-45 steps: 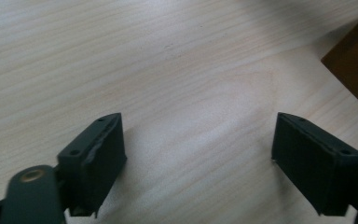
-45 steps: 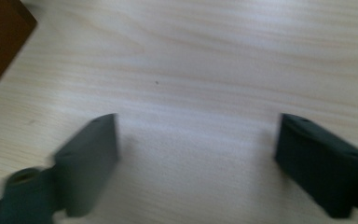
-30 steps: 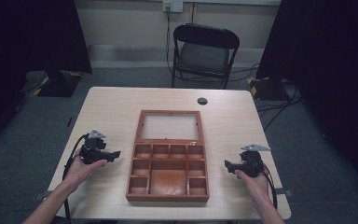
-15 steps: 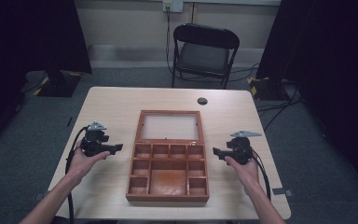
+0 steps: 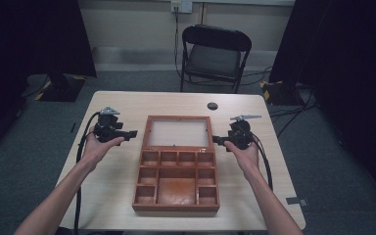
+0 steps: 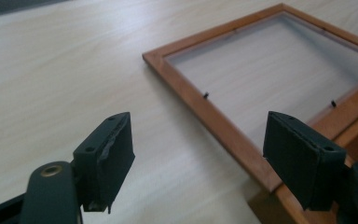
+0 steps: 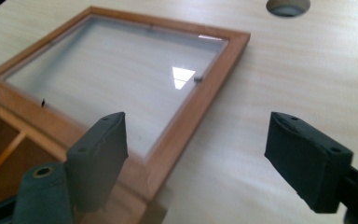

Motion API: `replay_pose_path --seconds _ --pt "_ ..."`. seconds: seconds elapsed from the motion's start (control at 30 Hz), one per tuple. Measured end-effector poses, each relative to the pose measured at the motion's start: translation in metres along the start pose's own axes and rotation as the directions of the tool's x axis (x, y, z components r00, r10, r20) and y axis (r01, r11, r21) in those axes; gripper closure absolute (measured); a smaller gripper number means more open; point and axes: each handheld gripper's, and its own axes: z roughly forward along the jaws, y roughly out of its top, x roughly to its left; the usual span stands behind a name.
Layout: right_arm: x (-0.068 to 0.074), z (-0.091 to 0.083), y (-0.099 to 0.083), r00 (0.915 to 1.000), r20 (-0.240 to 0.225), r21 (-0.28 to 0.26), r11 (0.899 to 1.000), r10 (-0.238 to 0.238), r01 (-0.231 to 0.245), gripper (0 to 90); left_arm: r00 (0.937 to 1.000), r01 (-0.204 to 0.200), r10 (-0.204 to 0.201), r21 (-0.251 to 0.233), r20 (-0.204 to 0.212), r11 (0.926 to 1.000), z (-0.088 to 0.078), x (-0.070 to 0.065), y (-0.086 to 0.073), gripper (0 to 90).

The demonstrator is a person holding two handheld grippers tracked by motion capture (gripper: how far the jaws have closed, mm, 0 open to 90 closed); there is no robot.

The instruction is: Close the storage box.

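High view: wooden box (image 5: 176, 181) sits mid-bench, its glass lid (image 5: 178, 133) laid open flat on the far side. Beyond it, a round hole (image 5: 212, 105) in the bench (image 5: 117, 196), then a black chair (image 5: 214, 54) on the floor. Left gripper (image 5: 133, 133) hovers just beside the lid's left edge, right gripper (image 5: 216, 140) just beside its right edge. Both sets of fingers (image 6: 109, 161) gape wide and hold nothing; lid frame runs between them in each gripper view.
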Motion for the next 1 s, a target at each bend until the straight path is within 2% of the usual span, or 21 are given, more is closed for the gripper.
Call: replay_pose_path --seconds 0.03,0.07,0.13,0.23,0.27,0.3,0.43,0.47,0.5,0.53,0.57,0.67,0.73,0.77,0.9,0.93,1.0 --pt "0.0 0.006 0.01 1.0 0.006 0.0 1.0 -0.004 0.004 19.4 0.9996 0.016 -0.016 -0.014 0.022 0.9998 0.004 0.0 0.004 23.6" --pt "0.0 0.006 0.01 1.0 0.006 0.0 1.0 -0.004 0.004 19.4 0.9993 0.022 -0.022 -0.016 0.032 0.9996 0.007 0.0 0.006 23.6" --pt "0.0 0.012 0.016 0.9999 0.009 0.001 1.0 -0.014 0.014 17.8 0.9993 0.032 -0.032 -0.016 0.02 0.9993 0.018 -0.001 0.006 22.8" --pt "0.0 0.022 0.018 1.0 0.003 -0.007 1.0 -0.008 0.008 19.0 0.9964 0.065 -0.067 0.035 0.052 0.9973 0.035 -0.002 -0.001 24.3" --pt "0.0 0.029 0.016 0.9996 -0.024 -0.023 1.0 0.014 -0.015 18.1 0.9964 0.063 -0.066 0.053 0.053 0.9966 0.039 -0.004 -0.004 24.8" --pt "0.001 0.032 0.015 0.9993 -0.03 -0.016 1.0 0.022 -0.023 18.2 0.9969 0.049 -0.054 0.087 0.056 0.995 0.046 -0.007 -0.008 24.9" --pt "0.002 0.042 0.01 0.9985 -0.038 -0.001 0.999 0.04 -0.04 17.9 0.9946 0.066 -0.073 0.091 0.074 0.9937 0.05 -0.008 -0.015 24.8" --pt "0.0 0.049 0.007 0.9973 -0.044 0.017 0.998 0.059 -0.059 16.7 0.9939 0.077 -0.084 0.096 0.071 0.9924 0.052 -0.008 -0.016 24.1" --pt "0.0 0.049 0.007 0.9973 -0.044 0.017 0.998 0.059 -0.059 16.7 0.9944 0.074 -0.081 0.102 0.068 0.992 0.052 -0.008 -0.016 24.1" --pt "0.0 0.05 0.006 0.9963 -0.045 0.016 0.997 0.074 -0.073 15.4 0.9933 0.083 -0.091 0.105 0.071 0.991 0.052 -0.008 -0.017 23.7" --pt "0.001 0.054 0.004 0.9927 -0.052 0.029 0.994 0.108 -0.107 15.6 0.9926 0.087 -0.095 0.107 0.076 0.9905 0.052 -0.007 -0.017 24.2" --pt "0.001 0.056 0.002 0.988 -0.075 0.036 0.991 0.135 -0.132 16.5 0.9923 0.088 -0.097 0.115 0.077 0.9895 0.054 -0.006 -0.02 24.6" --pt "0.002 0.058 0.001 0.991 -0.054 0.048 0.992 0.123 -0.121 15.0 0.9912 0.098 -0.108 0.126 0.077 0.9872 0.058 -0.006 -0.023 24.2" --pt "0.003 0.061 -0.001 0.9928 -0.035 0.068 0.991 0.115 -0.112 14.8 0.9874 0.124 -0.135 0.126 0.082 0.9842 0.06 -0.005 -0.023 22.5" --pt "0.002 0.066 -0.005 0.9906 -0.044 0.099 0.987 0.129 -0.124 13.7 0.9835 0.149 -0.16 0.12 0.085 0.9815 0.062 -0.006 -0.023 22.1" --pt "0.001 0.067 -0.006 0.9895 -0.051 0.095 0.987 0.135 -0.13 13.9 0.9811 0.154 -0.167 0.129 0.098 0.9797 0.063 -0.006 -0.023 22.2" --pt "0.001 0.068 -0.006 0.9871 -0.06 0.097 0.985 0.149 -0.143 13.8 0.982 0.15 -0.162 0.125 0.097 0.9808 0.063 -0.006 -0.023 22.2"
